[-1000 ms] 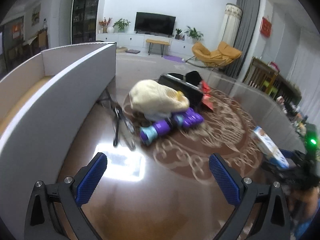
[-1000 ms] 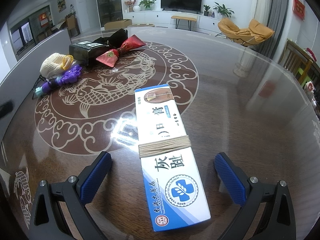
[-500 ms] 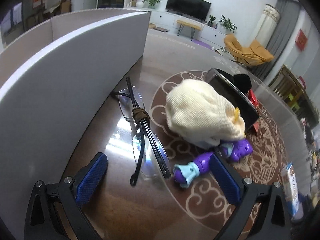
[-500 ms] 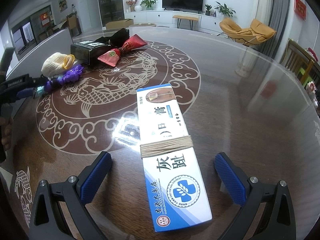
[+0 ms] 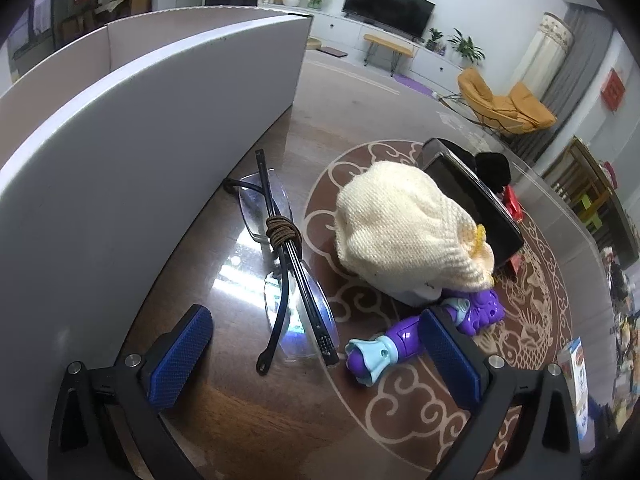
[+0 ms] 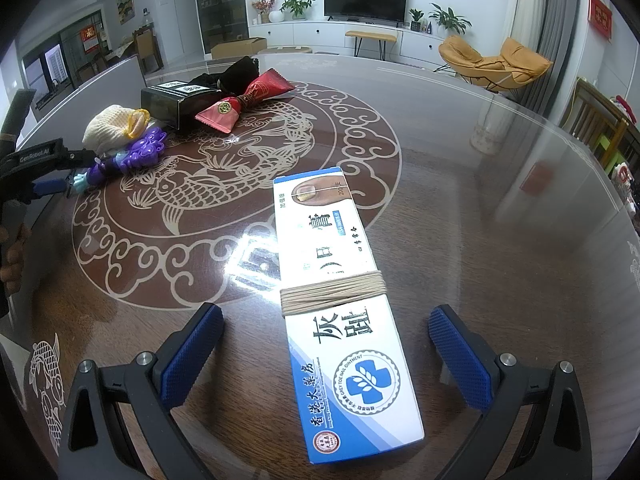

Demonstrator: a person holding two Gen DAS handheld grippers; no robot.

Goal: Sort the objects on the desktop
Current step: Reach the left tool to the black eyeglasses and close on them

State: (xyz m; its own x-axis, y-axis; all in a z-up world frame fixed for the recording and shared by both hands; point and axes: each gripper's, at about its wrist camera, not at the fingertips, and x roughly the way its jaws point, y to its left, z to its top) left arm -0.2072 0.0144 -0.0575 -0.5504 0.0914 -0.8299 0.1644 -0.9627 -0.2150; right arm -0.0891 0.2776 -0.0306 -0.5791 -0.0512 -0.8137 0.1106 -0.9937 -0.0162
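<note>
Left wrist view: the left gripper [image 5: 316, 356] is hovering low over the desk [image 5: 248, 412], its blue-padded fingers [image 5: 180, 360] spread wide and holding nothing. Between them, at lower centre, the glasses [image 5: 280, 268] are lying folded, clear-lensed and dark-armed, with brown cord knotted round the middle. A white panel [image 5: 132, 152] is curving along the left of the frame, just beside the glasses. Right of centre a cream knit pouch [image 5: 404, 228] is resting against a black box [image 5: 472, 200], and a purple toy [image 5: 424, 332] with a pale blue end is lying below the pouch, partly behind the right finger. No writing is readable here.

Right wrist view: the right gripper [image 6: 326, 354] is pointing along the desk [image 6: 500, 240] with fingers [image 6: 192, 352] wide apart, touching nothing. A long blue-and-white carton [image 6: 340, 292] is lying flat between them at lower centre, tan string wound round its middle; its seal is reading "GREY TOE NAIL OINTMENT" beside large Chinese characters. At upper left the pouch [image 6: 108, 128], toy [image 6: 132, 156], black box [image 6: 176, 104] and a red packet [image 6: 244, 100] are clustered. At the left edge the other gripper [image 6: 44, 172] is showing the lettering "GenRobot.AI", a hand [image 6: 12, 256] gripping below it.
</note>
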